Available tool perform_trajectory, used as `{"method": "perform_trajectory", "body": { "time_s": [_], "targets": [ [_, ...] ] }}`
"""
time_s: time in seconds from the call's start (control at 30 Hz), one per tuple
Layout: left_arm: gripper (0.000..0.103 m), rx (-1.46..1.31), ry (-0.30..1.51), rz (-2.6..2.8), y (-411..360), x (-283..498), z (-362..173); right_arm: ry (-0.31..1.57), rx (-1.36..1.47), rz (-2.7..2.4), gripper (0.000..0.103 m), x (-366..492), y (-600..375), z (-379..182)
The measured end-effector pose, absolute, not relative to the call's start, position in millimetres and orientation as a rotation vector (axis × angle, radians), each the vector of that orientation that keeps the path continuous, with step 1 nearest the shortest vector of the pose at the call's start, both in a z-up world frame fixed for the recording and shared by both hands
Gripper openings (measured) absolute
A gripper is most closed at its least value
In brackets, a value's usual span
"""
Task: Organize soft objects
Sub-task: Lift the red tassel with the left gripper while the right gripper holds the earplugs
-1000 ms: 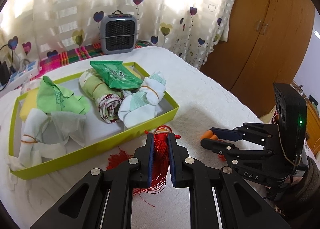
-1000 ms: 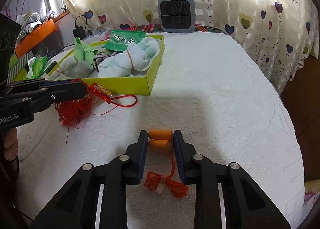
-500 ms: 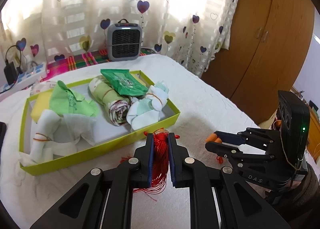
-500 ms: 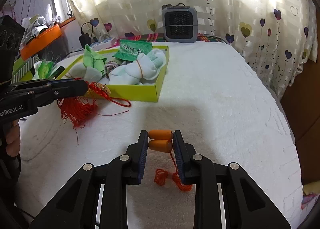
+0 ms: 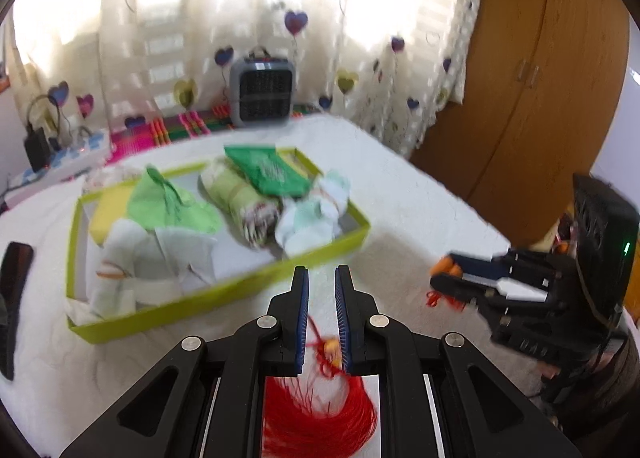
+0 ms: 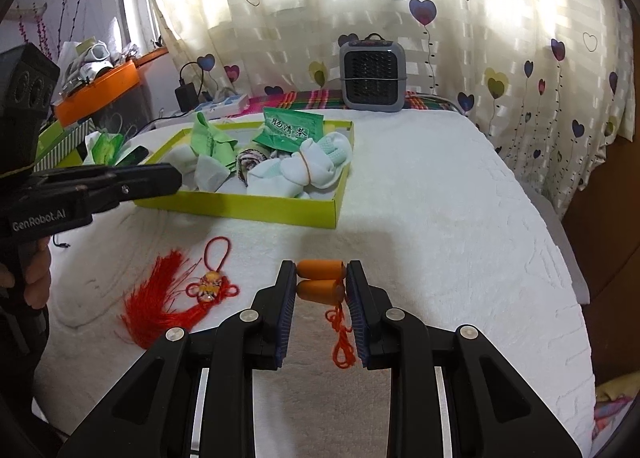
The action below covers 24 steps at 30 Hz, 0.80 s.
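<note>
Tassel of red thread with a knotted charm [image 6: 188,298] lies flat on the white textured bedspread [image 6: 440,217], near the lime-green cardboard tray [image 6: 256,203] and left of the right gripper [image 6: 321,282]. The left gripper [image 5: 321,282] hovers above it, fingers parted with nothing between their tips. The right gripper's fingers pinch a pair of orange foam earplugs [image 6: 320,278], their red cord [image 6: 342,334] dangling. Rolled white socks [image 6: 308,169] and a green tea packet [image 6: 290,129] sit in the tray.

White textured bed cover [image 6: 440,217], green tray [image 6: 256,203], red tassel charm [image 6: 176,298], grey heater [image 6: 372,73] at back
</note>
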State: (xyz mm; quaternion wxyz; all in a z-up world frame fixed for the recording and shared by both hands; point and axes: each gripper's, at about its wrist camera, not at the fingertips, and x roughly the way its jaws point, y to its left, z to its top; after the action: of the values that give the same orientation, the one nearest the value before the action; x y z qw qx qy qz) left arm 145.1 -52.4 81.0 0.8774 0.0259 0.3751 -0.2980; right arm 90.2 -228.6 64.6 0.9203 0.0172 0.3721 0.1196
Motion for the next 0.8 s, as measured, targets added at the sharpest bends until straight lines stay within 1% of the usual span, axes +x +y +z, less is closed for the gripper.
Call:
{"method": "perform_trajectory", "body": {
  "time_s": [0.07, 0.13, 0.47, 0.8],
  "targets": [
    [0.018, 0.066, 0.822, -0.627, -52.7, 143.6, 70.9, 0.766, 0.037, 0.248, 0.027, 88.9, -228.3, 63.4],
    [0.036, 0.094, 0.867, -0.628, -55.9, 139.6, 58.3, 0.769, 0.041, 0.248, 0.027, 88.5, -228.6, 61.8],
    [0.039, 0.217, 0.947, -0.628, -78.1, 111.0, 24.2, 0.783, 0.065, 0.255, 0.027, 88.3, -228.1, 56.0],
    [0.038, 0.306, 0.905, -0.581, -83.7, 100.9, 17.2, 0.786, 0.075, 0.252, 0.027, 87.7, -229.1, 54.8]
  ]
}}
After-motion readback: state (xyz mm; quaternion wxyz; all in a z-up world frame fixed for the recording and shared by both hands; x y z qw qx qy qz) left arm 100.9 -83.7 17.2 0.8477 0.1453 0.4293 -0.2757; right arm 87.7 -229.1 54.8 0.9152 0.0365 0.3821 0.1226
